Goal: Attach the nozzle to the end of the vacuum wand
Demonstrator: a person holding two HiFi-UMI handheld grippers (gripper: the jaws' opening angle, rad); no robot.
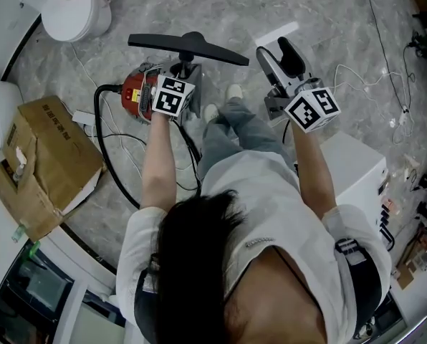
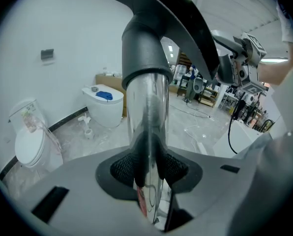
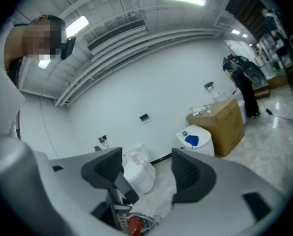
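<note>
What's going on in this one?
A person holds the shiny vacuum wand clamped in the jaws of the left gripper. The wide black nozzle already appears seated on its end. The right gripper is open and empty, off to the side. The red vacuum body sits on the floor.

No words or numbers I can read from here, faint print on the cardboard box [image 3: 220, 124] too small

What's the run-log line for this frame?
left gripper: shut on wand | right gripper: open, empty | nozzle: collar over wand end, looks seated
</note>
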